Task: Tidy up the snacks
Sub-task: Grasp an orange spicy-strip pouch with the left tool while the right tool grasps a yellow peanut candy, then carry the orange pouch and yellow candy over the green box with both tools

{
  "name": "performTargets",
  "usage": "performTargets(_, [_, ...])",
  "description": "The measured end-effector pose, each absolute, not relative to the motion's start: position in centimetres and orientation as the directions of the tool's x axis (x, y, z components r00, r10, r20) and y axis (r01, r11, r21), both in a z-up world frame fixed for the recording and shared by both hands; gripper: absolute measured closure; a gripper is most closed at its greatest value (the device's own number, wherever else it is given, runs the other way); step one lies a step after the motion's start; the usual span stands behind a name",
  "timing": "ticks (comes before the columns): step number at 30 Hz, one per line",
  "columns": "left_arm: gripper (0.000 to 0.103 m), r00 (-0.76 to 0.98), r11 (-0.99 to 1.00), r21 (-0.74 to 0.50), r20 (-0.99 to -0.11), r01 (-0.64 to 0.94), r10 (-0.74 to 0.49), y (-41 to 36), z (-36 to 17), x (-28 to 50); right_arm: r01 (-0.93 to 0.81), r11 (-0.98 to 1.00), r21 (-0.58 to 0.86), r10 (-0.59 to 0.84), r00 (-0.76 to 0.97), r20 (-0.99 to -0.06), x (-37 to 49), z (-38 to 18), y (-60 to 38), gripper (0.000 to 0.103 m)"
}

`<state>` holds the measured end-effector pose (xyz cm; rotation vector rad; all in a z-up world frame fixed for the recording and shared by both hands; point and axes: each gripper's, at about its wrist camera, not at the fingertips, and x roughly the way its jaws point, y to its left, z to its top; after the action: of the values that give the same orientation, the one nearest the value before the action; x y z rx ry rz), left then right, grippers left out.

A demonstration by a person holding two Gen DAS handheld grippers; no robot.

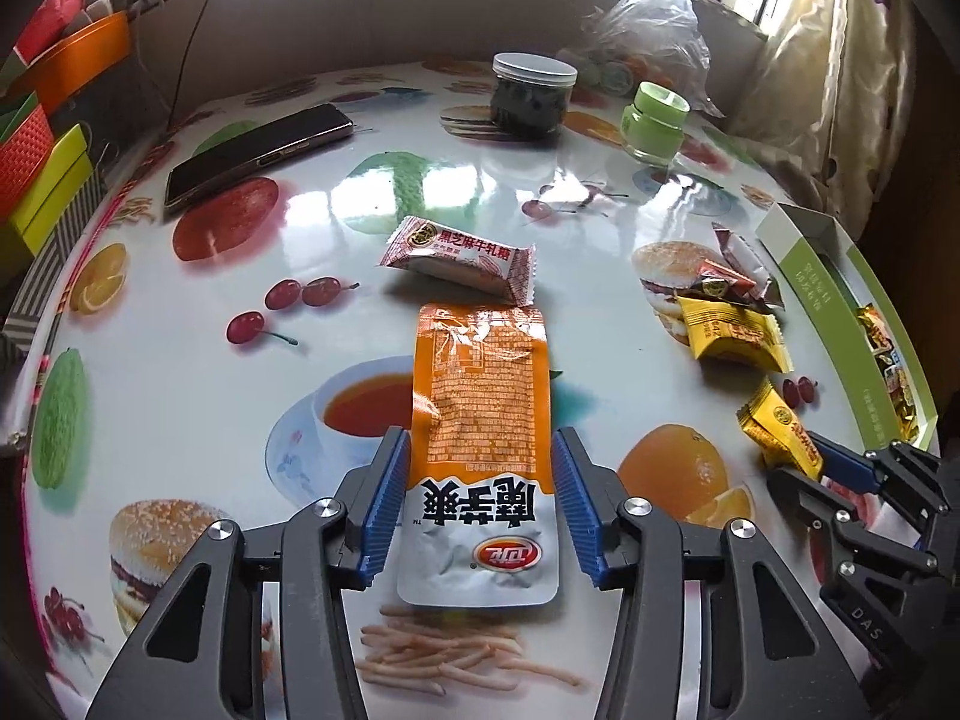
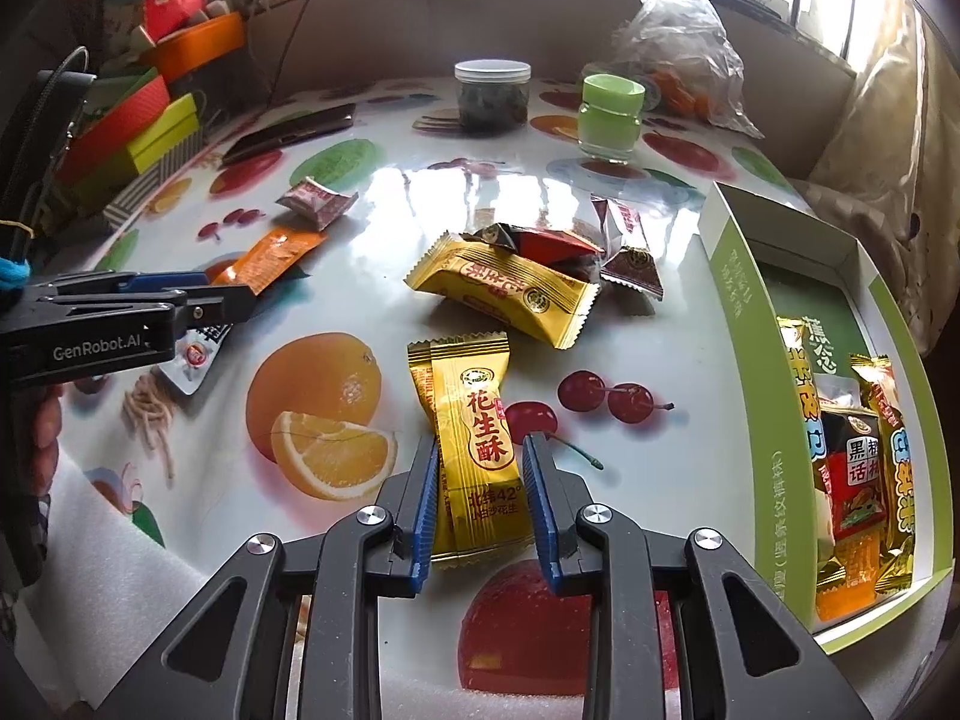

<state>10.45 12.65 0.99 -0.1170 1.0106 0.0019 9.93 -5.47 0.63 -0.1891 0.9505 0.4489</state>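
Note:
My left gripper [image 1: 479, 456] is open, its blue pads on either side of a long orange-and-white snack packet [image 1: 480, 420] lying flat on the fruit-print table [image 1: 198, 372]. A pink nougat packet [image 1: 462, 258] lies just beyond it. My right gripper [image 2: 477, 468] is open around a yellow peanut-candy packet [image 2: 474, 438]; whether the pads touch it I cannot tell. A second yellow packet [image 2: 504, 291] and dark red and brown candies [image 2: 558, 246] lie further on. A green-and-white box [image 2: 744, 324] at the right holds several snacks [image 2: 864, 456].
At the table's far side stand a dark jar with a white lid [image 1: 531, 99], a green jar [image 1: 654, 123], a phone [image 1: 258, 150] and a clear plastic bag [image 1: 654, 24]. Coloured boxes [image 1: 48, 180] are stacked at the left edge. A curtain [image 1: 840, 78] hangs at the right.

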Motion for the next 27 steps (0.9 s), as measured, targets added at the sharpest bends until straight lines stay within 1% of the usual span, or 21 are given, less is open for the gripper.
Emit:
performTargets(13, [0.053, 0.552, 0.994, -0.088, -0.833, -0.057, -0.042, 10.4, 2.2, 8.8, -0.454, 0.888, 0.074, 0.323, 0.501, -0.803, 9.2, 1.2, -6.4, 0.079])
performTargets(27, [0.053, 0.589, 0.995, -0.093, -0.806, -0.019, -0.064, 7.9, 4.7, 7.9, -0.431, 0.896, 0.108, 0.355, 0.547, -0.758, 8.4, 3.3, -8.4, 0.079])
